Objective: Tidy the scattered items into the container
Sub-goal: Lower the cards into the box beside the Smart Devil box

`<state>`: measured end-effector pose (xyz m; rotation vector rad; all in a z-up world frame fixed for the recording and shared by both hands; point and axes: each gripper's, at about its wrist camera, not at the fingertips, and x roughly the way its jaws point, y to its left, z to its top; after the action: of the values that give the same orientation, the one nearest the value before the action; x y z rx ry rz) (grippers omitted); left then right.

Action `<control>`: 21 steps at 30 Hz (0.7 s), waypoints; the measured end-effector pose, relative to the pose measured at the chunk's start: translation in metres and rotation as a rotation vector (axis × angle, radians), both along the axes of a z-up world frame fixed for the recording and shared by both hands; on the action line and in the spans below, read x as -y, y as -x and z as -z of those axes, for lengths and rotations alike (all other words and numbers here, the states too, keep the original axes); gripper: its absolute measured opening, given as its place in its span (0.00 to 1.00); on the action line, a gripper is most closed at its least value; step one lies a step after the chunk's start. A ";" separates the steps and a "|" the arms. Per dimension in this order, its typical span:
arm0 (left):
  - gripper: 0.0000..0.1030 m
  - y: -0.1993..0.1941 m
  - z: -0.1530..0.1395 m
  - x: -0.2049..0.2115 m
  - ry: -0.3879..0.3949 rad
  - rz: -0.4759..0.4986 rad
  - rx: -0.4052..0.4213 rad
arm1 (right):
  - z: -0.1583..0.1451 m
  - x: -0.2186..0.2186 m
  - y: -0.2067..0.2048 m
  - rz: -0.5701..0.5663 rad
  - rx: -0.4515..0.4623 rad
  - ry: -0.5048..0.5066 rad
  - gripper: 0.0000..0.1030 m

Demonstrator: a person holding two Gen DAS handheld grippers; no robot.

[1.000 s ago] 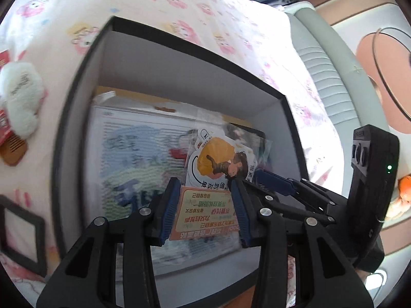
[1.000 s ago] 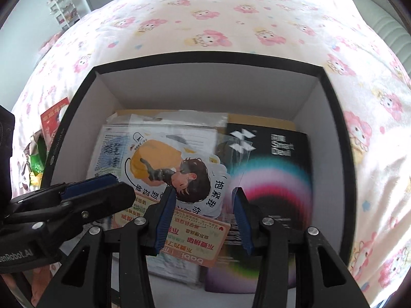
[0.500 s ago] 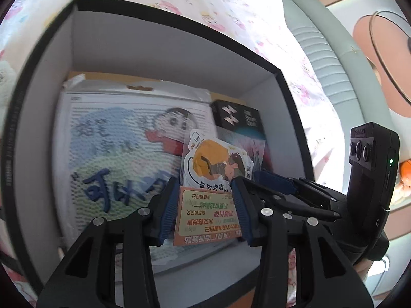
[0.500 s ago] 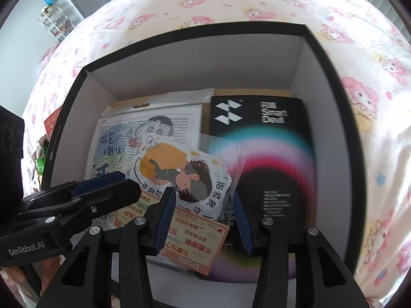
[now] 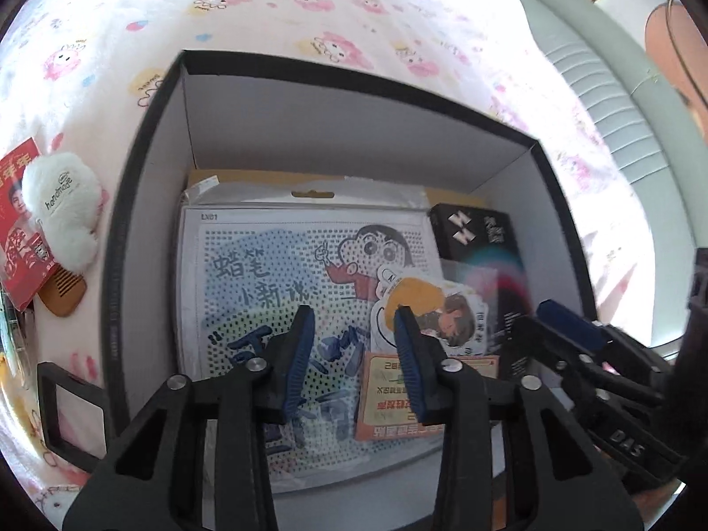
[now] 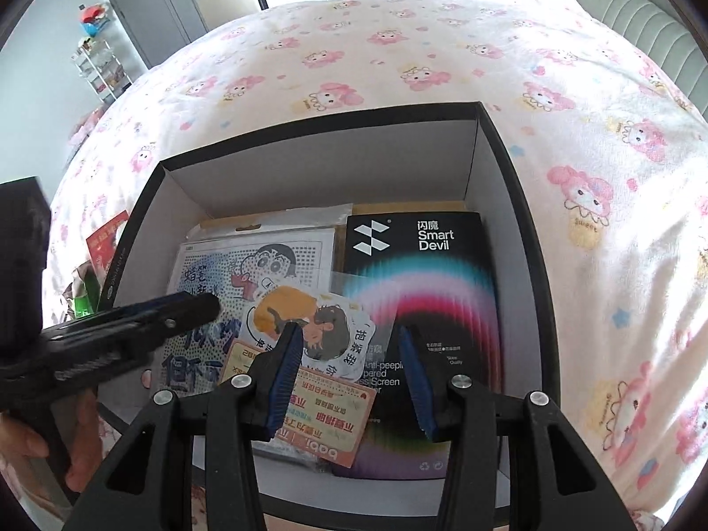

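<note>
A black container [image 5: 146, 203] with white inner walls sits on the pink patterned bedspread [image 6: 442, 44]. Inside lie a dotted cartoon sheet [image 5: 274, 274], a black Smart Devil box [image 6: 425, 256] and a sticker packet with an orange card [image 5: 425, 305]. My left gripper [image 5: 354, 345] hovers over the cartoon sheet, left of the packet; its jaws are closing with nothing between them. My right gripper [image 6: 349, 349] hangs open above the sticker packet [image 6: 318, 323] and the black box's edge, with its pads clear of both.
Left of the container lie a white plush pad [image 5: 62, 212], a wooden comb [image 5: 64, 294], a red booklet [image 5: 20, 221] and a black frame [image 5: 66, 416]. A grey padded bed edge [image 5: 619, 110] runs along the right. A hand [image 6: 26, 433] holds the left gripper.
The sticker packet stood between the left fingers before; now it lies in the container to their right. The left gripper has shifted left over the cartoon sheet. The right gripper drew back slightly.
</note>
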<state>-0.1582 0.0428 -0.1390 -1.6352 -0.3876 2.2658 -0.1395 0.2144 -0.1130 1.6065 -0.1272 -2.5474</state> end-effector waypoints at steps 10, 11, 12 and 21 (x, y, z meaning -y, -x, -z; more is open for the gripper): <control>0.31 -0.002 0.020 -0.011 -0.118 0.047 0.129 | 0.010 -0.002 -0.009 0.003 0.001 0.057 0.40; 0.31 -0.002 0.020 -0.017 -0.113 0.066 0.131 | 0.009 -0.003 -0.011 0.007 -0.007 0.054 0.40; 0.31 -0.002 0.018 -0.024 -0.091 0.083 0.128 | 0.007 -0.004 -0.013 0.016 -0.017 0.050 0.40; 0.25 -0.003 0.002 0.000 -0.110 0.032 0.066 | 0.004 -0.010 -0.017 0.032 -0.030 0.015 0.40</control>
<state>-0.1552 0.0431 -0.1410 -1.6511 -0.4898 2.1325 -0.1227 0.2240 -0.1169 1.5734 -0.1699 -2.5870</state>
